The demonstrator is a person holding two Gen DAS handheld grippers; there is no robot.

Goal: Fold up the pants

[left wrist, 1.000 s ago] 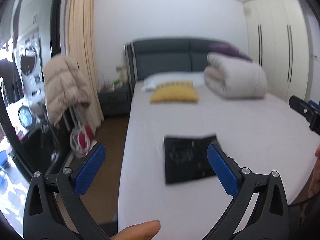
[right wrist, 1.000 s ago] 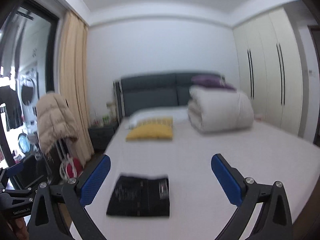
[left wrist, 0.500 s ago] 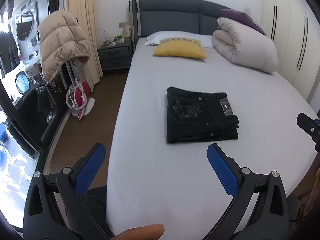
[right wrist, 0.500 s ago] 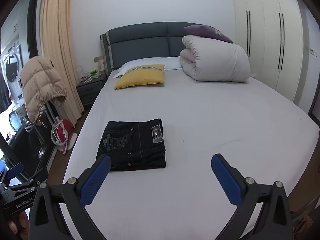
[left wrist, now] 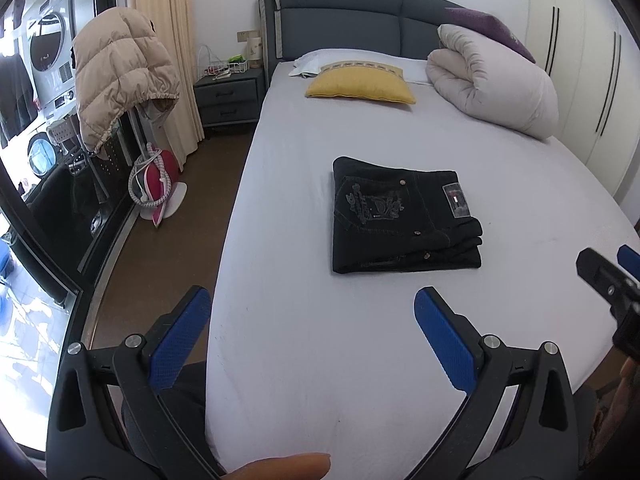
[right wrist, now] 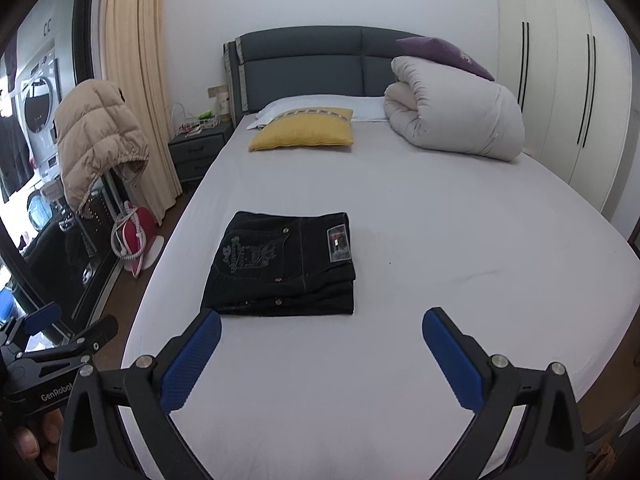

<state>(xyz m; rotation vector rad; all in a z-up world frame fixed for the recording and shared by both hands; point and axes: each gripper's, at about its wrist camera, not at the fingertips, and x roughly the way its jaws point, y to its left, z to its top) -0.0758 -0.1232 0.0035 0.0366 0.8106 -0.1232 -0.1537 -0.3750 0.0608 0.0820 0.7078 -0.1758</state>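
Observation:
Black pants (left wrist: 402,218) lie folded in a flat rectangle on the white bed (left wrist: 320,340), back pocket and label facing up. They also show in the right wrist view (right wrist: 284,266). My left gripper (left wrist: 312,312) is open and empty, held above the bed's near edge, short of the pants. My right gripper (right wrist: 320,336) is open and empty, also near the foot of the bed, just short of the pants. Nothing touches the pants.
A yellow pillow (left wrist: 360,86) and a rolled white duvet (left wrist: 496,88) lie at the head of the bed. A beige jacket (left wrist: 120,72) hangs at the left. A nightstand (left wrist: 228,98) and a red iron (left wrist: 154,184) stand on the brown floor. Wardrobes (right wrist: 568,92) line the right.
Both cameras tilted down toward the bed from one second ago, and the blur cleared. The pants have not moved. Both grippers stayed open.

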